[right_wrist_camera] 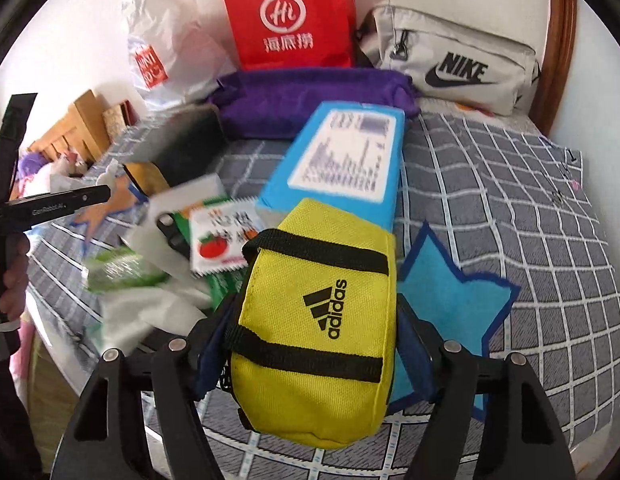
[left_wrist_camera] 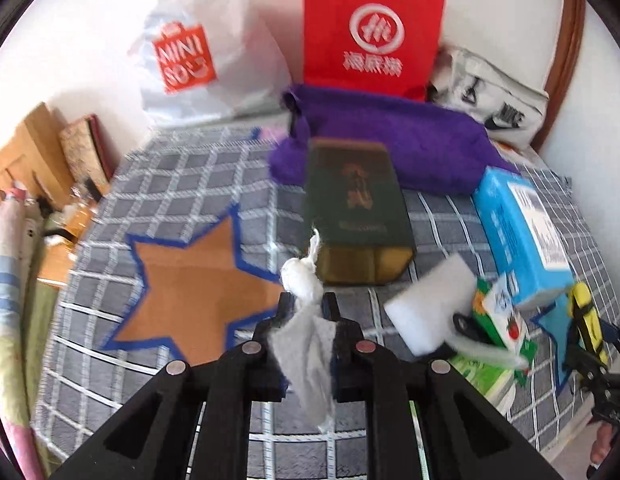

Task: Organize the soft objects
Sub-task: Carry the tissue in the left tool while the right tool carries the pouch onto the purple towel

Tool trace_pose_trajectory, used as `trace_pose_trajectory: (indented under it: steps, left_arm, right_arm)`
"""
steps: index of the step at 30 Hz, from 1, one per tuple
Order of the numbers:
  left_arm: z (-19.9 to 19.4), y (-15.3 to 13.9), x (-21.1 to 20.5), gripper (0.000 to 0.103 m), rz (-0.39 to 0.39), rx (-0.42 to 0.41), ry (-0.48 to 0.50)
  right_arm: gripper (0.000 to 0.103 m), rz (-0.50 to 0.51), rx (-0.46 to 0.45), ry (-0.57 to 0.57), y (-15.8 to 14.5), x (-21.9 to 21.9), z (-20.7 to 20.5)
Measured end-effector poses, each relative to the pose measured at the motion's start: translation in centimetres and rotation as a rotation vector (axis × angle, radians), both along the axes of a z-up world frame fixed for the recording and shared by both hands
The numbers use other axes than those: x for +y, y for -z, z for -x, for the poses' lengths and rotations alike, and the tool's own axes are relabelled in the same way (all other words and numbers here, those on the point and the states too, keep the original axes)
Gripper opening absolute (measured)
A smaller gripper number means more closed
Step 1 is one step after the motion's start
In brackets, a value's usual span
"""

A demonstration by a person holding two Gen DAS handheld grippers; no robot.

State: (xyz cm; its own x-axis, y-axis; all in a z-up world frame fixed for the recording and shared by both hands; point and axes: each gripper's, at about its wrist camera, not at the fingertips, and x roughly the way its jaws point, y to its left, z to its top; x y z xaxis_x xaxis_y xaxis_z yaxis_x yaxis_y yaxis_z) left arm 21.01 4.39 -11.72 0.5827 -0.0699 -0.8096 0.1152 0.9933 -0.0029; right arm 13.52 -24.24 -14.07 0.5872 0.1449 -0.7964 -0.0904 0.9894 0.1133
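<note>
Grey checked cloth (left_wrist_camera: 182, 184) is spread over the bed, and an orange star (left_wrist_camera: 190, 280) and a blue star (right_wrist_camera: 450, 300) are sewn on it. At the back, a white bag (left_wrist_camera: 198, 40), a red bag (left_wrist_camera: 370, 28), a purple fluffy pouch (left_wrist_camera: 390, 144) and a grey Nike bag (right_wrist_camera: 454, 56) are lined up by the wall. A dark green box (left_wrist_camera: 356, 208) and a blue box (right_wrist_camera: 342, 152) are laid in the middle, with a white sponge (left_wrist_camera: 430, 300) and small snack packets (right_wrist_camera: 222, 240) between them.

A crumpled white tissue (left_wrist_camera: 306, 312) is pinched by the left gripper (left_wrist_camera: 308, 304), whose jaws are almost closed, and it is held up above the cloth. A yellow Adidas pouch (right_wrist_camera: 322, 320) is squeezed on both sides by the right gripper (right_wrist_camera: 318, 320), whose jaws are kept wide apart by it. This pouch is seen in front of the blue box, beside the blue star
</note>
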Motion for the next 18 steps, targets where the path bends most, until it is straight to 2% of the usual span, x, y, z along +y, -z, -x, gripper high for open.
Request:
trace_pose_trajectory:
  steps: [8, 14, 18]
  left_arm:
    - [-1.1, -4.6, 0.6, 0.014, -0.042, -0.092, -0.075]
    - [-3.2, -7.6, 0.4, 0.014, -0.114, -0.182, -0.120]
    - [-5.1, -8.3, 0.3, 0.014, -0.096, -0.193, -0.145]
  right_arm:
    - [0.072, -0.020, -0.073, -0.016, -4.1, -0.7, 0.9]
    - [0.072, -0.014, -0.170, -0.005, -7.9, -1.1, 0.2]
    - [0.072, -0.036, -0.210, 0.014, -9.5, -1.5, -0.7]
